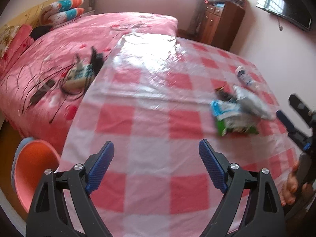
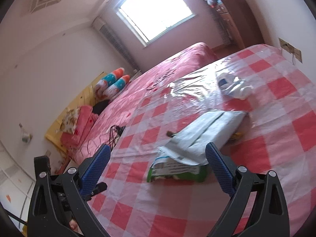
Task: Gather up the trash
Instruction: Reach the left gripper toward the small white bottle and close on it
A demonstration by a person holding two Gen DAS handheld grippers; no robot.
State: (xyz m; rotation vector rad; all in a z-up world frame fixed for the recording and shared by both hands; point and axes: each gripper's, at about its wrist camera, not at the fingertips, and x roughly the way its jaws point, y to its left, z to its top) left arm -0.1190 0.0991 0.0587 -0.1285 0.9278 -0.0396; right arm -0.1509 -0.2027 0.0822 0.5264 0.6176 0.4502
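Observation:
A table with a pink-and-white checked cloth (image 1: 150, 118) under clear plastic holds the trash. In the left wrist view a green-and-white packet (image 1: 235, 123) lies at the right, with a grey-white bag (image 1: 251, 102) partly over it and a small white container (image 1: 244, 77) behind. My left gripper (image 1: 157, 150) is open over bare cloth, well left of the pile. My right gripper (image 2: 158, 152) is open too. The green packet (image 2: 175, 172) and the grey-white bag (image 2: 207, 132) lie just beyond its fingertips, untouched. A crumpled white item (image 2: 233, 85) sits farther back. The right gripper's fingers (image 1: 296, 116) show at the left wrist view's right edge.
A bed with a pink cover (image 1: 69, 39) runs along the table's left side, with cables and a dark object (image 1: 83, 73) on it. An orange chair (image 1: 33, 165) stands at the table's near left corner. A wooden cabinet (image 1: 219, 25) and a wall screen (image 1: 286, 6) are at the back.

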